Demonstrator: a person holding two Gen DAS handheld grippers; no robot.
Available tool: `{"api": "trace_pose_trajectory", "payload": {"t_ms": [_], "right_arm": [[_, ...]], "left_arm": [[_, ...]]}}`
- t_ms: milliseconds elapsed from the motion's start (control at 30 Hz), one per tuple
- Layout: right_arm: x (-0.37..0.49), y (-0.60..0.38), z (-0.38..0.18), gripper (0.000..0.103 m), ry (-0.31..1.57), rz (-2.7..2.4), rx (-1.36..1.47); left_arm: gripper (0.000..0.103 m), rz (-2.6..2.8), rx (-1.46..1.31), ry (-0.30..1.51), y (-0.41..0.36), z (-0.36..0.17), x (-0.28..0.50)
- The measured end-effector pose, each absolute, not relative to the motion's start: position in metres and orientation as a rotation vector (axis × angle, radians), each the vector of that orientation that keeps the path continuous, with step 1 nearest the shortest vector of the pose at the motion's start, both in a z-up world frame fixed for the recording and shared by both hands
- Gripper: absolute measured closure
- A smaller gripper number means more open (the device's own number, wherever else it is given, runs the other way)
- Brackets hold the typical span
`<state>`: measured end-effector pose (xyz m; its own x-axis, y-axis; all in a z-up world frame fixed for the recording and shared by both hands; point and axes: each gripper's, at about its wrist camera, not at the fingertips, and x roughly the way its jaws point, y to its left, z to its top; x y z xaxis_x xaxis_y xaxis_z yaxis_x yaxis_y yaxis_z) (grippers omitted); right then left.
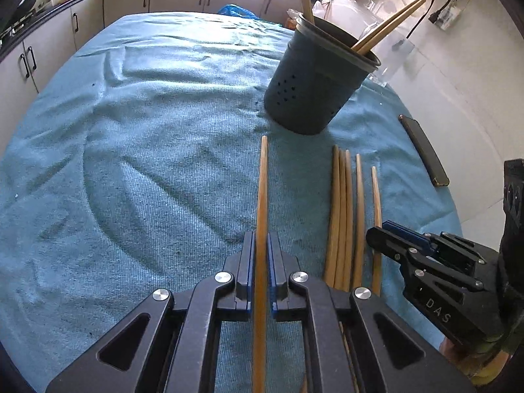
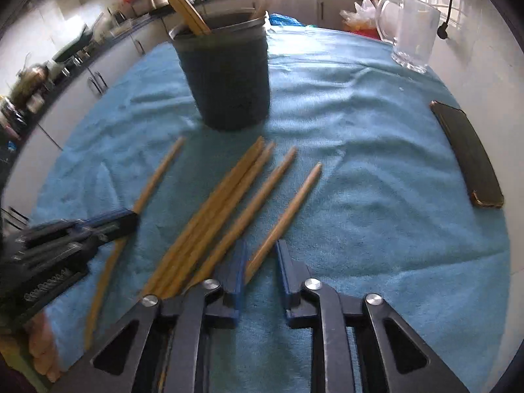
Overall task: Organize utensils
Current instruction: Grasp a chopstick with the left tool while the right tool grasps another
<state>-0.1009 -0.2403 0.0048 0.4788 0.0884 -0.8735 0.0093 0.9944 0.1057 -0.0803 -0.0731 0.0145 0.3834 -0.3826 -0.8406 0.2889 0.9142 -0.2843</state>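
On the left, the left gripper (image 1: 261, 245) is pinching a single wooden chopstick (image 1: 262, 196) between its blue pads, jaws closed right onto it, the stick running straight ahead over the blue towel (image 1: 131, 163) toward the dark perforated utensil holder (image 1: 314, 88). That holder is standing upright further back on the towel, with a few chopsticks already leaning out of its rim. Just right of the held stick, a loose row of five chopsticks (image 1: 342, 216) is lying flat on the towel, roughly parallel. The right gripper (image 2: 260, 262) is coming down over the rightmost chopstick (image 2: 285, 216) of that row; its jaws are sitting either side of the stick's lower end with a gap showing, though the picture is blurred and whether the pads are touching it is hard to judge. Further right, a dark phone (image 2: 468, 157) is lying near the towel's edge, and a clear glass jug (image 2: 414, 39) is standing behind it
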Motion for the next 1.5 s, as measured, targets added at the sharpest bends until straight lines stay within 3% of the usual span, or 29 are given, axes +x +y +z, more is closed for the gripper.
{"api": "trace_pose_trajectory", "payload": {"t_ms": [400,1033,1267,1333,1500], "right_arm": [[-0.093,-0.252,0.008,0.091,1.118,0.030,0.049],[-0.057,-0.308,0.004,0.089,1.194,-0.003,0.069],[-0.051,-0.300,0.003,0.093,1.148,-0.033,0.053],[-0.054,-0.299,0.004,0.096,1.132,-0.036,0.059],[-0.065,-0.304,0.022,0.096,1.054,-0.004,0.128]], "left_arm": [[0.096,-0.392,-0.172,1.173,-0.064,0.015,-0.078],[0.093,-0.292,-0.096,1.265,-0.084,0.016,-0.029],[0.084,-0.333,-0.092,1.208,-0.083,0.018,-0.031],[0.098,-0.333,-0.066,1.189,-0.085,0.017,-0.033],[0.098,-0.350,-0.112,1.158,-0.075,0.027,-0.042]]}}
